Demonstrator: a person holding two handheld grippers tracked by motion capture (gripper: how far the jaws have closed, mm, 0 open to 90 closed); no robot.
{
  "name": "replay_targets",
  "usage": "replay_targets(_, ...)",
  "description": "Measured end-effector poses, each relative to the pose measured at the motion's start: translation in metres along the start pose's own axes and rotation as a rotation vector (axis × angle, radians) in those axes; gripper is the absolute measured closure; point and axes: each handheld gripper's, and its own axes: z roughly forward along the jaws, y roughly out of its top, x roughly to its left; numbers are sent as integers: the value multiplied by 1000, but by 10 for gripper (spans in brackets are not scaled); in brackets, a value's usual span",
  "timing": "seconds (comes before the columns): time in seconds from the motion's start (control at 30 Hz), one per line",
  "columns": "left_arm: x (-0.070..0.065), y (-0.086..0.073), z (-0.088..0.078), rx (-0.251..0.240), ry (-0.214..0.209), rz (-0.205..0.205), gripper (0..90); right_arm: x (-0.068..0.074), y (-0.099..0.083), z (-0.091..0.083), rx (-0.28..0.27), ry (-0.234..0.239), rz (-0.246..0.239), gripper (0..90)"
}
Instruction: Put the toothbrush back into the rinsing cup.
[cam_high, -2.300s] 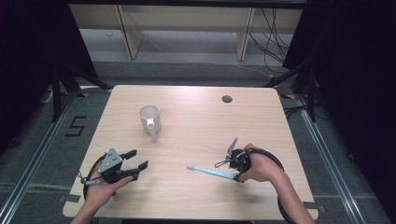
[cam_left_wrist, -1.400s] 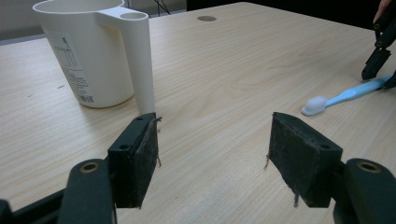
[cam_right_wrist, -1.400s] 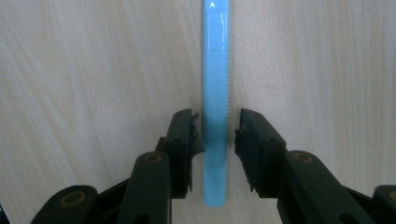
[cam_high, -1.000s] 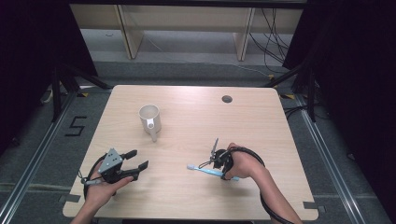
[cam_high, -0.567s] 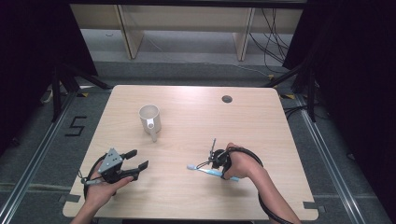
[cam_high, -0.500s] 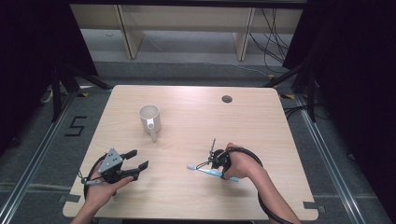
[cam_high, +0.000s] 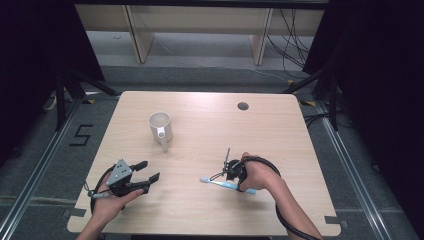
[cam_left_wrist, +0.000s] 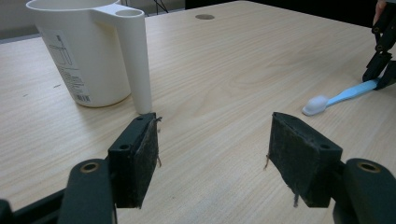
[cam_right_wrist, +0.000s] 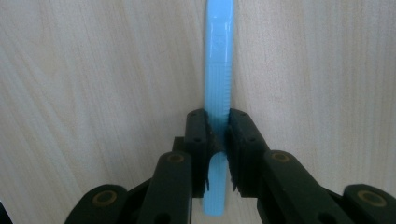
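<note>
A light blue toothbrush (cam_high: 218, 183) with a white head lies flat on the wooden table (cam_high: 210, 130), right of centre. My right gripper (cam_high: 231, 173) points down onto it and is shut on its handle (cam_right_wrist: 218, 88); the jaws press both sides of the handle against the tabletop. A white mug (cam_high: 161, 128) with a long straight handle stands upright at the centre left. My left gripper (cam_high: 148, 171) rests near the front left of the table, open with nothing between its pads (cam_left_wrist: 142, 158). In the left gripper view the mug (cam_left_wrist: 88, 51) is ahead on the left and the toothbrush (cam_left_wrist: 336, 98) on the right.
A round dark cable hole (cam_high: 243, 106) sits in the table near the back right. Beyond the far edge stand wooden shelf legs (cam_high: 135, 30) and loose cables (cam_high: 295, 45) on the floor. Dark curtains close in both sides.
My right gripper has moved left along the table onto the toothbrush and shut on its handle. The left gripper and the mug have stayed in place.
</note>
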Motion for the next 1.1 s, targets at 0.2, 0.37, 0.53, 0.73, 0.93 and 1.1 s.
replay_targets(0.2,0,-1,1,-7,-6,-3,326,-3,-1,0,-24,23,-10,794)
replay_targets(0.37,-1,0,1,1,0,-3,325,-2,-2,-1,-30,26,9,794)
replay_targets(0.53,-1,0,2,2,-1,-3,326,-1,-3,-4,-49,27,5,795)
replay_targets(0.73,-1,0,1,-11,-6,-5,326,-3,-6,-13,-105,-3,3,794)
replay_targets(0.93,-2,1,1,-8,-5,-1,326,2,-12,-27,-189,-31,61,794)
replay_targets(1.1,-4,2,2,-10,-13,-3,326,5,-20,-35,-276,-25,75,795)
